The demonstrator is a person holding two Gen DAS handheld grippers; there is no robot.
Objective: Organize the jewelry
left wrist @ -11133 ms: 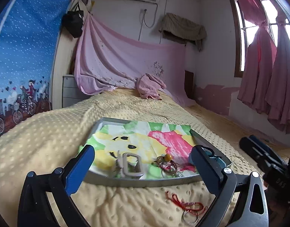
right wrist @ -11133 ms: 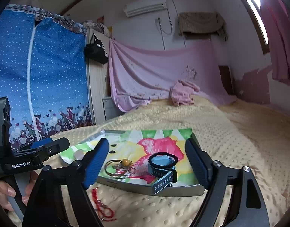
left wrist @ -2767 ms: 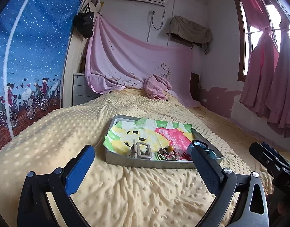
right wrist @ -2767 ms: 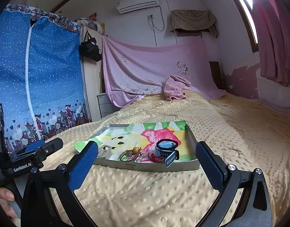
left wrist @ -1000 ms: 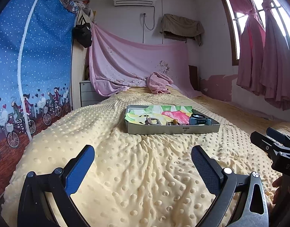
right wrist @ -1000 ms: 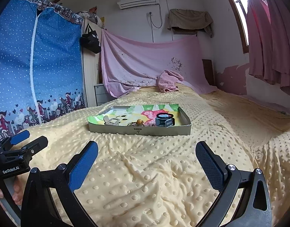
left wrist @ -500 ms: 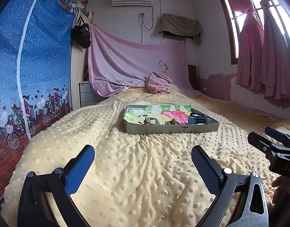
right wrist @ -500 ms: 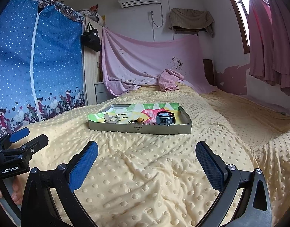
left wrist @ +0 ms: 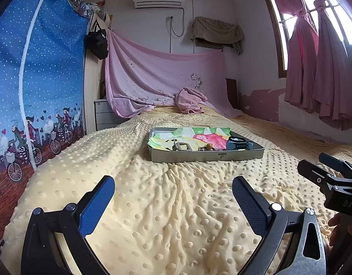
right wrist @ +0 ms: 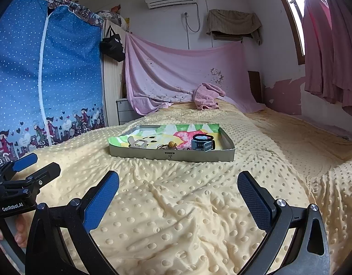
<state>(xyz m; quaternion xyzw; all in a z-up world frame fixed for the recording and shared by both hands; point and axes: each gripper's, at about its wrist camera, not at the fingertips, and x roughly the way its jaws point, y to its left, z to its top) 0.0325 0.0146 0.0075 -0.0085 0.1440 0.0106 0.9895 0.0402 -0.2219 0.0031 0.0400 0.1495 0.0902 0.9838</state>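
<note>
A grey metal tray [left wrist: 205,157] [right wrist: 171,156] lined with a bright patterned paper lies on the yellow dotted blanket, well ahead of both grippers. Inside it sit a dark watch [left wrist: 239,144] [right wrist: 202,144], a tangle of rings with an orange bead [left wrist: 207,147] [right wrist: 170,145] and a pale clasp [left wrist: 184,146] [right wrist: 139,143]. My left gripper [left wrist: 173,194] hangs open over the near blanket, nothing between its blue pads. My right gripper [right wrist: 178,191] is open too, empty, and shows at the right edge of the left wrist view.
The yellow blanket [left wrist: 171,206] covers the whole bed. A pink towel [left wrist: 189,100] lies near the far wall under a draped pink sheet. A blue fabric wardrobe [left wrist: 33,80] stands left; pink curtains [left wrist: 318,68] hang right. A hand [right wrist: 17,231] holds the left gripper's handle.
Both grippers have drawn back from the tray over the blanket. The red cord that lay in front of the tray 11 seconds ago is no longer on the blanket.
</note>
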